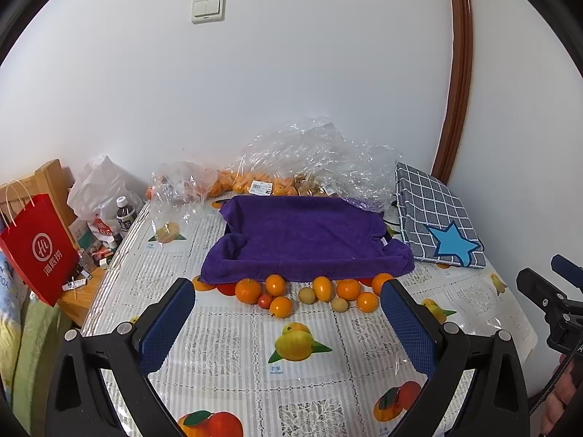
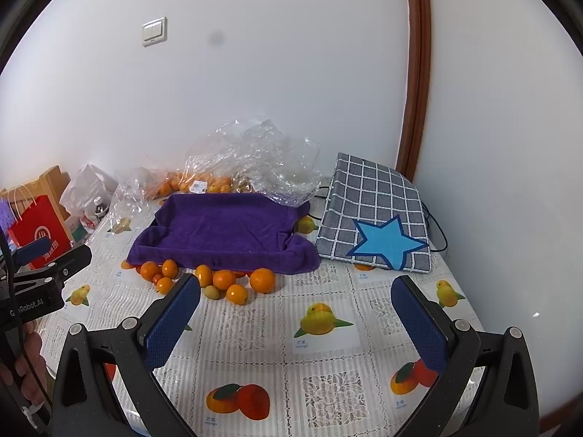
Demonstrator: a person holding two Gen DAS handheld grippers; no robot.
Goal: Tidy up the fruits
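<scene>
A tray lined with a purple towel (image 1: 306, 240) sits mid-table; it also shows in the right wrist view (image 2: 222, 233). Several small oranges (image 1: 248, 290) (image 2: 262, 279), a small red fruit (image 1: 265, 300) and two pale round fruits (image 1: 306, 295) (image 2: 212, 292) lie loose along its near edge. My left gripper (image 1: 288, 291) is open and empty, hovering above the table short of the fruit row. My right gripper (image 2: 297, 287) is open and empty, to the right of the fruits. Each gripper appears at the edge of the other's view (image 1: 546, 291) (image 2: 47, 269).
Clear plastic bags with more oranges (image 1: 255, 182) lie behind the tray against the wall. A checked cloth bag with a blue star (image 1: 437, 218) (image 2: 375, 218) lies at the right. A red paper bag (image 1: 36, 247), a bottle (image 1: 125, 215) and clutter stand off the table's left edge.
</scene>
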